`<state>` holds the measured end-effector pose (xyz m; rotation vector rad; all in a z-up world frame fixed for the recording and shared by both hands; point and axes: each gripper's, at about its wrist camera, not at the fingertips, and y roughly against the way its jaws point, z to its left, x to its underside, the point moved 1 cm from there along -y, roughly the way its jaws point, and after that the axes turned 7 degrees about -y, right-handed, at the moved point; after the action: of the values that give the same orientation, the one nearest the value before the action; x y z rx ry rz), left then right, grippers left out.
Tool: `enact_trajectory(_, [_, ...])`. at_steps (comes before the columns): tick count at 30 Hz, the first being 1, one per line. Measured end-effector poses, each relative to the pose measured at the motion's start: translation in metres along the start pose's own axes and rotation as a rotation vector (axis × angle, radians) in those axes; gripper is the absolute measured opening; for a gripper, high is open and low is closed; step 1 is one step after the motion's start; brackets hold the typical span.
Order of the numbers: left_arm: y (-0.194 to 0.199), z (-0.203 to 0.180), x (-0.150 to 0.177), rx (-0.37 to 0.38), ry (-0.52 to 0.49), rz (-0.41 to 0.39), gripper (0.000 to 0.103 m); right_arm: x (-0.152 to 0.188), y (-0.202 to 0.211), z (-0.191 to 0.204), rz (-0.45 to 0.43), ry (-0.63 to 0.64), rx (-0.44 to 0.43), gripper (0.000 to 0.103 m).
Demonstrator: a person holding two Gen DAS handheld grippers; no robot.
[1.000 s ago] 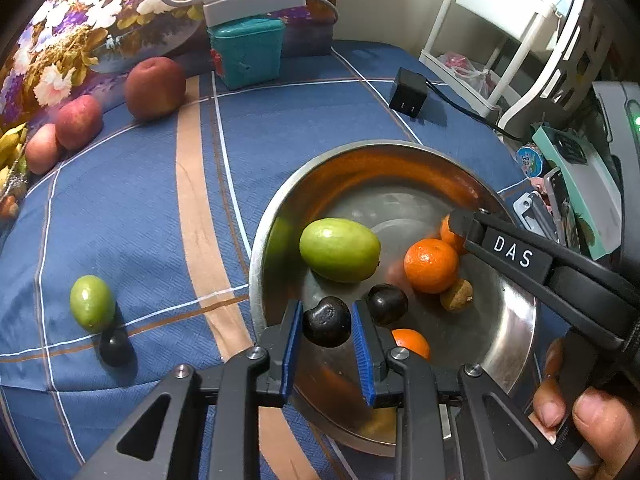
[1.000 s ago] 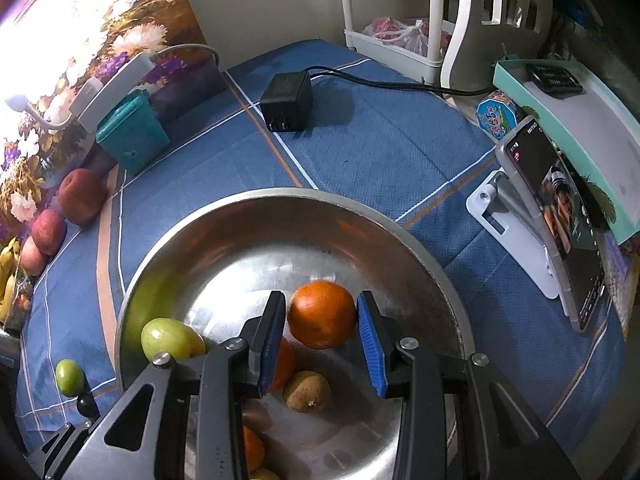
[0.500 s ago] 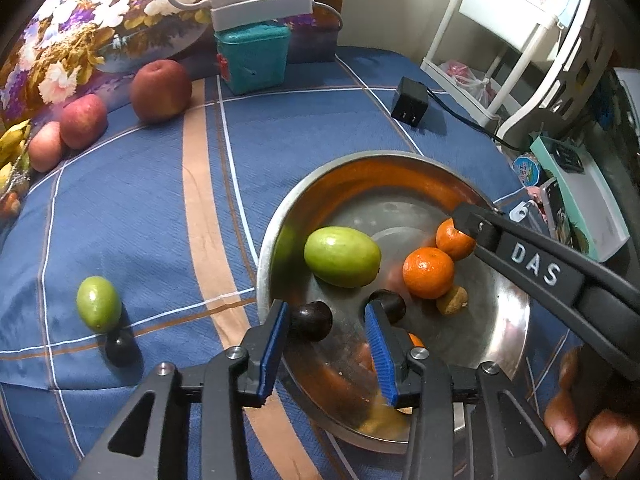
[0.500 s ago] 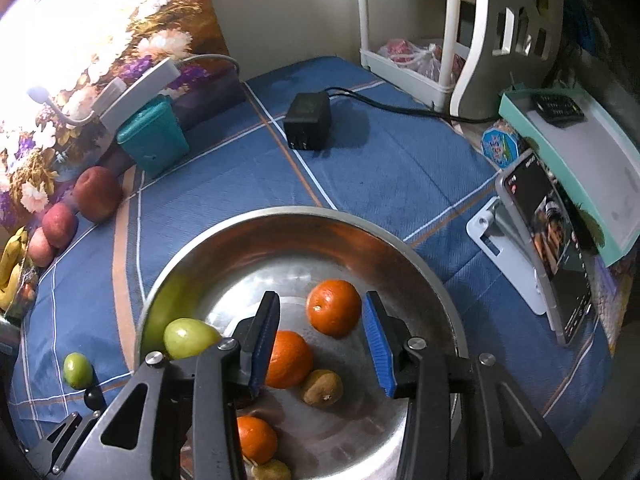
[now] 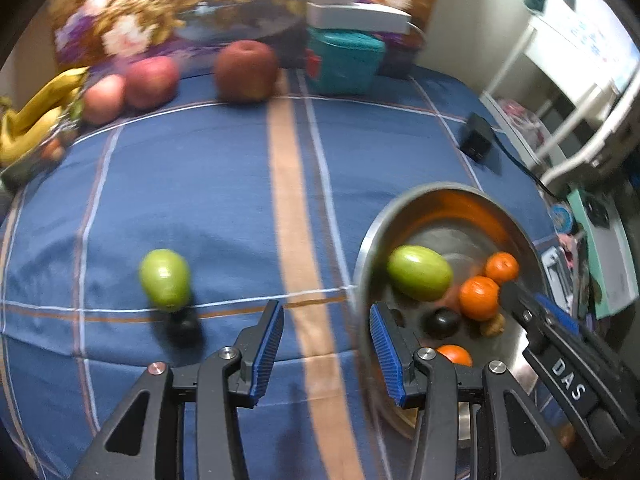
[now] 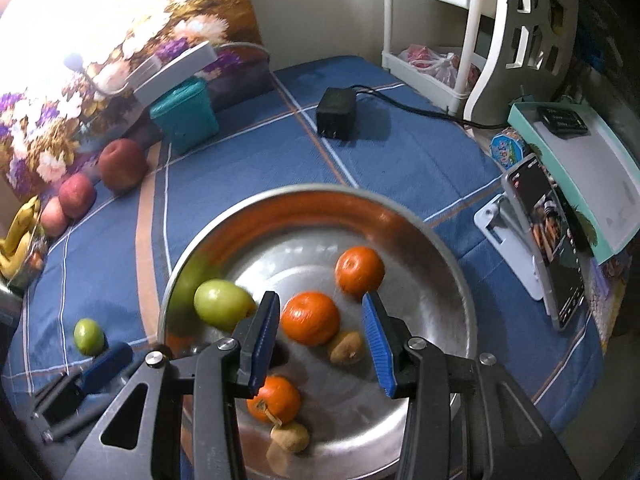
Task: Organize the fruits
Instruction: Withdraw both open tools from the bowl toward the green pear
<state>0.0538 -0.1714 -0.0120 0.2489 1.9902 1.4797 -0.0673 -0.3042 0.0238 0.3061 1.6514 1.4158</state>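
A steel bowl [image 5: 440, 189] [image 6: 320, 191] on the blue cloth holds a large green fruit [image 5: 418, 272] [image 6: 222, 304], three oranges [image 6: 310, 318], a dark fruit [image 5: 442, 322] and small brown fruits [image 6: 346, 347]. A second green fruit [image 5: 164, 278] [image 6: 88, 336] and a dark fruit [image 5: 182, 326] lie on the cloth to the left of the bowl. My left gripper [image 5: 326, 344] hangs over the cloth at the bowl's left rim, its jaws opening with nothing between them. My right gripper [image 6: 318, 336] stands open above the middle orange, its pads clear of it.
Three red apples [image 5: 246, 70] and bananas [image 5: 36, 116] line the far left edge. A teal box [image 6: 184, 114], a black power adapter [image 6: 336, 114] with its cord, a phone on a stand [image 6: 548, 240] and a white rack [image 6: 480, 40] stand behind and right of the bowl.
My left gripper let go of a dark fruit in the bowl, opened and moved left past the rim. My right gripper opened off an orange and drew back and up.
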Motion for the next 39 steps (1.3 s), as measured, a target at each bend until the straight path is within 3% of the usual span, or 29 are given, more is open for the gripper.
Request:
enact_trajectory(7, [0.009, 0.031, 0.002, -0.033, 0.082, -0.002, 0.049, 0.008, 0.006, 0.005, 0.012, 0.001, -0.012, 0.044])
enact_trajectory(23, [0.017, 0.059, 0.01, -0.084, 0.132, -0.004, 0.056, 0.018, 0.013, 0.011, 0.032, 0.019, 0.017, 0.044])
enact_trajectory(28, [0.02, 0.065, 0.011, -0.093, 0.147, -0.009, 0.066, 0.02, 0.009, 0.016, 0.044, 0.034, 0.02, 0.044])
enact_trajectory(32, [0.018, 0.065, 0.01, -0.097, 0.144, -0.001, 0.072, 0.021, 0.008, 0.019, 0.05, 0.046, 0.031, 0.06])
enact_trajectory(36, [0.017, 0.066, 0.01, -0.123, 0.137, -0.007, 0.09, 0.021, 0.006, 0.021, 0.06, 0.057, 0.032, 0.062])
enact_trajectory(39, [0.017, 0.067, 0.01, -0.164, 0.124, -0.015, 0.1, 0.022, 0.005, 0.024, 0.054, 0.078, 0.049, 0.072])
